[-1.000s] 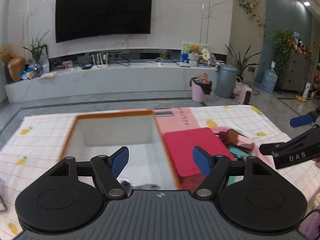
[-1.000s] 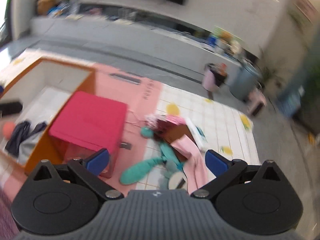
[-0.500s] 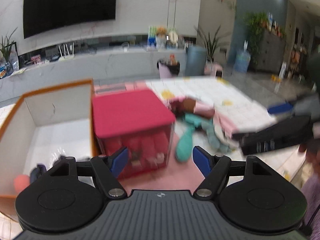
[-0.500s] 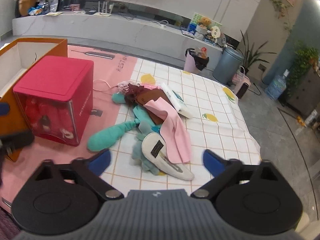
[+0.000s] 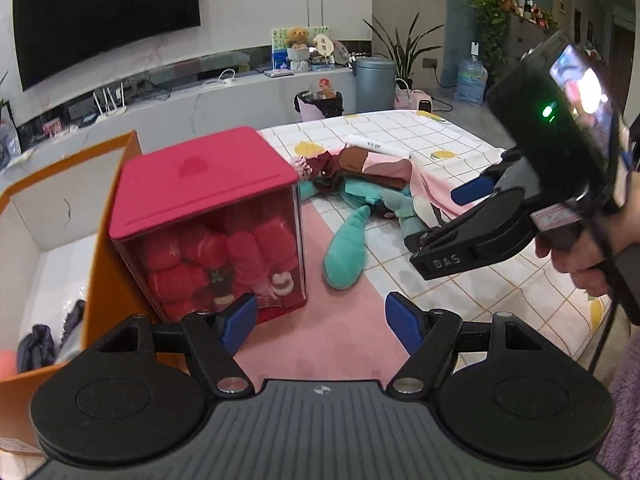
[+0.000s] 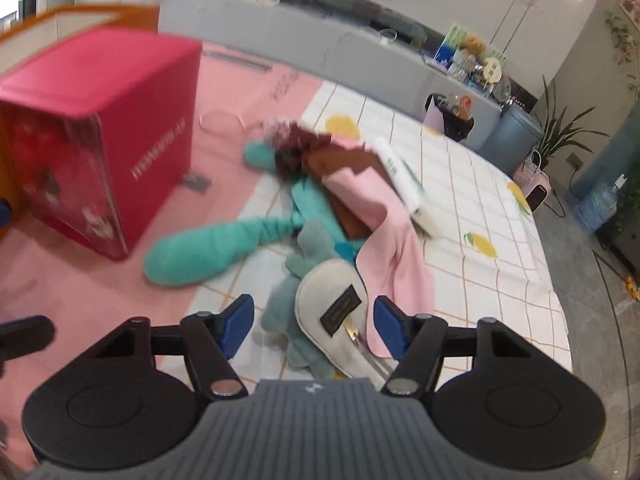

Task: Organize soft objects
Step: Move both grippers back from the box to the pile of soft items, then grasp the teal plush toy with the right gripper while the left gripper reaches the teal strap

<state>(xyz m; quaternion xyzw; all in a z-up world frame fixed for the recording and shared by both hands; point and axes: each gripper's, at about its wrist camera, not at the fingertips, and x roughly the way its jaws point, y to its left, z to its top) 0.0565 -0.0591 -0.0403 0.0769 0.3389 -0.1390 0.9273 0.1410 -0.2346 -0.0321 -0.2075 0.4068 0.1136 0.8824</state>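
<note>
My right gripper [image 6: 314,320] closing in on white slipper [image 6: 332,308], pads not touching yet. My left gripper [image 5: 316,320] spread wide, empty. Green plush toy [image 6: 208,250], pink cloth [image 6: 384,232] piled behind. Red box [image 5: 208,216], orange box [image 5: 104,216] farther. Next: squeeze slipper, lift.

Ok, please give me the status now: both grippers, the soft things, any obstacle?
Left gripper open, empty. Right gripper closing around white slipper, not gripped yet. Soft pile still on mat. Red box beside, not blocking.
</note>
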